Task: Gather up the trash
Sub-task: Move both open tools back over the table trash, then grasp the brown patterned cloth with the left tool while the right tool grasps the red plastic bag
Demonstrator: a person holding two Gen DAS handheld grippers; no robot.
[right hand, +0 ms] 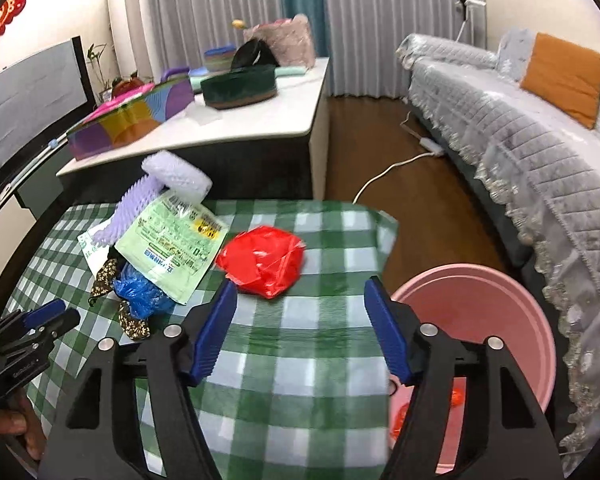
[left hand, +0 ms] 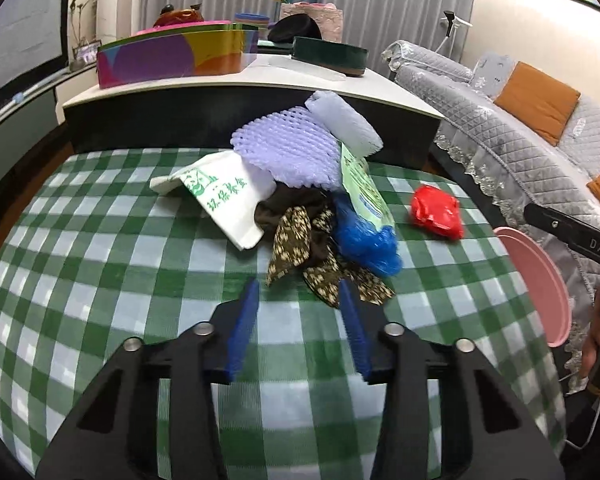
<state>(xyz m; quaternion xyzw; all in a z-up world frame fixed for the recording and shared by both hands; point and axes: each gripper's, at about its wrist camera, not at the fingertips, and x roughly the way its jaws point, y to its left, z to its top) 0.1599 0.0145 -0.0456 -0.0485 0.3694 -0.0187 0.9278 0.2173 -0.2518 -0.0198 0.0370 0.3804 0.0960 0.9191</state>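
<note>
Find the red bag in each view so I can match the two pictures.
Left wrist: red bag right of centre, alone on the checked cloth, right of the trash pile.
Right wrist: red bag at centre, just beyond the right gripper.
Shared landmark: the blue bag.

I see a counter (right hand: 300,360) covered with a green and white checked cloth. On it lies one heap: a white paper bag (left hand: 224,196), purple foam netting (left hand: 288,152), a green printed packet (right hand: 172,248), a blue plastic bag (left hand: 364,240) and brown patterned fabric (left hand: 300,240). A red crumpled bag (right hand: 264,260) lies apart, near the heap.
</note>
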